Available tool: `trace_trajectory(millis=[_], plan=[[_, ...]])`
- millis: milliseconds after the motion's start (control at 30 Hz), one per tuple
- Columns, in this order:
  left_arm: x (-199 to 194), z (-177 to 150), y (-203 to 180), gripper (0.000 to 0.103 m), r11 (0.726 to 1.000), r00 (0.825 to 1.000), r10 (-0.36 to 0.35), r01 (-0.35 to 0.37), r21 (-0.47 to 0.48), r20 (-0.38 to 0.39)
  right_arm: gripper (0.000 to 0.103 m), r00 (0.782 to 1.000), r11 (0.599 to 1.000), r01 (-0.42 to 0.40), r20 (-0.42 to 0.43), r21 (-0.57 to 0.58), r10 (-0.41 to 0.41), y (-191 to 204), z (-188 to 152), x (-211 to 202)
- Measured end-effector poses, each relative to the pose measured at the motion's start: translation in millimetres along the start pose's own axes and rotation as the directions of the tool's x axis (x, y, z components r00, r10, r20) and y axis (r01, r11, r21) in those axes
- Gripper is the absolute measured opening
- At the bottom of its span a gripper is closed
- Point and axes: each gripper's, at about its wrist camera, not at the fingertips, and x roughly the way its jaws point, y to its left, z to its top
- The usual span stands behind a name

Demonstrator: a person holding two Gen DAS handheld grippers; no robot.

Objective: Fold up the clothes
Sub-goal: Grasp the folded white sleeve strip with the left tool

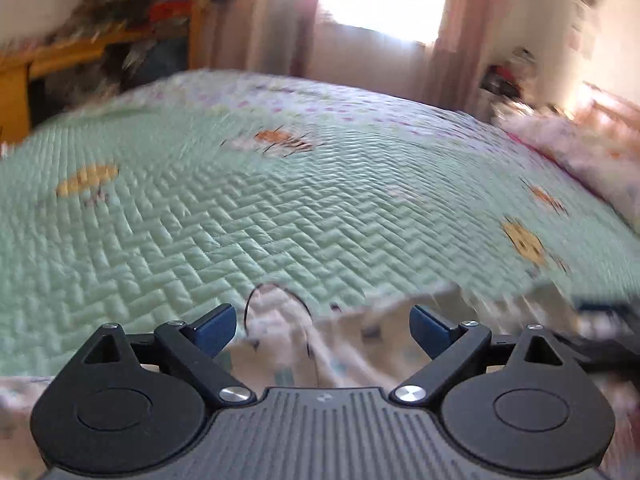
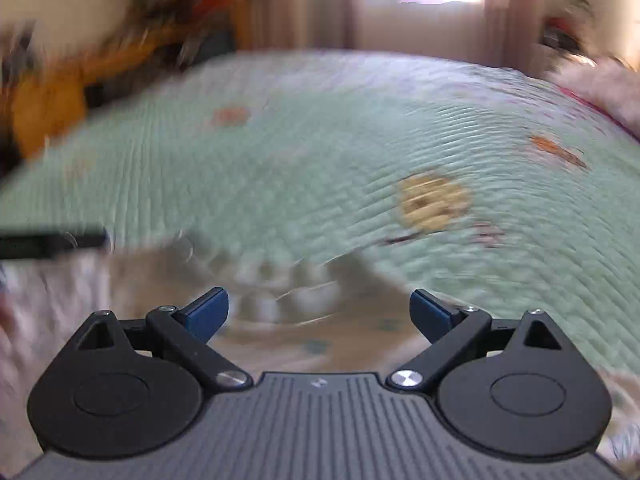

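Both jaws spread wide, nothing between them: left gripper (image 1: 322, 326) and right gripper (image 2: 319, 312) alike. Pale printed garment (image 1: 344, 344) rumpled along the lower edge of both views, directly under the blue fingertips, on the green quilted bedspread (image 1: 208, 208). Heavy motion blur, so probably a child's top with a dark-trimmed neckline, though hard to be sure. Fold state not readable from here.

For a clean fold: slow down, pinch one layer at an edge or corner on each side, lift evenly, keep the quilt out of the bite.

Count: two grippers, one garment in sight, one bedspread, one pinkish pillow or bedding heap (image 1: 592, 148) at right.
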Motion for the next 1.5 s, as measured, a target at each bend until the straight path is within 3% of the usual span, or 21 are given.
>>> trace_trajectory(millis=[67, 133, 200, 267, 333, 400, 467, 500, 533, 600, 633, 733, 767, 867, 933, 1033, 1133, 1233, 1433, 1500], plan=[[-34, -13, 14, 0.097, 1.0, 0.999, -0.01, 0.01, 0.0, 0.033, 0.097, 0.993, 0.992, 0.121, -0.013, -0.03, -0.121, -11, 7, 25], [-60, -30, 30, 0.1, 0.999, 0.999, -0.008, 0.01, -0.042, 0.038, 0.097, 0.977, 0.973, 0.214, -0.016, 0.093, -0.213, -39, 15, 30], [-74, -43, 41, 0.1, 0.997, 1.0, -0.004, 0.006, -0.078, 0.028, 0.097, 0.971, 0.94, 0.236, -0.023, 0.247, -0.238, -55, 21, 20], [-87, -56, 53, 0.1, 0.993, 1.0, -0.001, 0.003, -0.115, 0.017, 0.098, 0.986, 0.954, 0.148, 0.039, 0.259, -0.163, -33, 21, 2], [-101, -70, 64, 0.1, 0.989, 1.0, 0.003, -0.001, -0.151, 0.007, 0.098, 0.997, 0.987, 0.008, 0.071, 0.159, -0.019, 8, 19, -7], [-115, -83, 75, 0.1, 0.982, 1.0, 0.005, -0.006, -0.187, -0.004, 0.098, 0.995, 0.995, -0.093, 0.042, 0.032, 0.092, 48, 16, -3], [-128, -96, 87, 0.1, 0.975, 1.0, 0.008, -0.011, -0.222, -0.015, 0.097, 1.0, 0.994, -0.011, -0.013, -0.11, 0.009, 68, 22, 20], [-135, -103, 92, 0.1, 0.971, 1.0, 0.009, -0.013, -0.24, -0.021, 0.099, 0.998, 0.992, 0.052, -0.023, -0.111, -0.055, 65, 27, 28], [-142, -110, 98, 0.1, 0.966, 1.0, 0.01, -0.016, -0.258, -0.026, 0.099, 0.992, 0.99, 0.118, -0.026, -0.073, -0.12, 54, 33, 34], [-156, -123, 109, 0.1, 0.956, 0.999, 0.011, -0.022, -0.293, -0.037, 0.097, 0.958, 0.955, 0.285, -0.033, 0.077, -0.284, 38, 45, 20], [-159, -126, 117, 0.1, 0.946, 0.999, 0.007, -0.017, -0.324, -0.034, 0.097, 0.965, 0.955, 0.261, -0.001, 0.14, -0.263, 36, 45, 0], [-166, -134, 139, 0.1, 0.909, 1.0, -0.006, -0.004, -0.417, -0.023, 0.097, 0.991, 0.976, 0.015, 0.126, 0.218, -0.044, 45, 19, -70], [-169, -136, 147, 0.1, 0.894, 1.0, -0.01, 0.001, -0.448, -0.019, 0.097, 0.989, 0.977, -0.046, 0.15, 0.209, 0.015, 53, 2, -94], [-179, -136, 159, 0.1, 0.855, 1.0, -0.016, 0.016, -0.518, 0.004, 0.097, 0.987, 0.973, -0.127, 0.127, 0.194, 0.104, 77, -54, -150], [-188, -136, 169, 0.1, 0.83, 1.0, -0.013, 0.025, -0.557, 0.027, 0.097, 0.972, 0.949, -0.212, 0.15, 0.235, 0.18, 85, -94, -183], [-200, -140, 192, 0.1, 0.757, 0.999, -0.02, 0.048, -0.652, 0.05, 0.097, 0.95, 0.906, -0.294, 0.2, 0.305, 0.241, 93, -137, -218], [-208, -146, 217, 0.1, 0.659, 0.997, -0.026, 0.07, -0.748, 0.071, 0.097, 0.947, 0.865, -0.303, 0.225, 0.401, 0.228, 97, -165, -239], [-210, -148, 243, 0.1, 0.577, 0.996, 0.0, 0.07, -0.814, 0.085, 0.097, 0.956, 0.851, -0.285, 0.199, 0.442, 0.217, 87, -174, -231], [-193, -156, 297, 0.101, 0.318, 0.993, 0.027, 0.097, -0.943, 0.111, 0.097, 0.957, 0.804, -0.29, 0.181, 0.518, 0.228, 66, -177, -215], [-181, -151, 307, 0.102, 0.287, 0.993, 0.026, 0.1, -0.953, 0.112, 0.097, 0.96, 0.801, -0.278, 0.172, 0.53, 0.219, 63, -179, -215]])
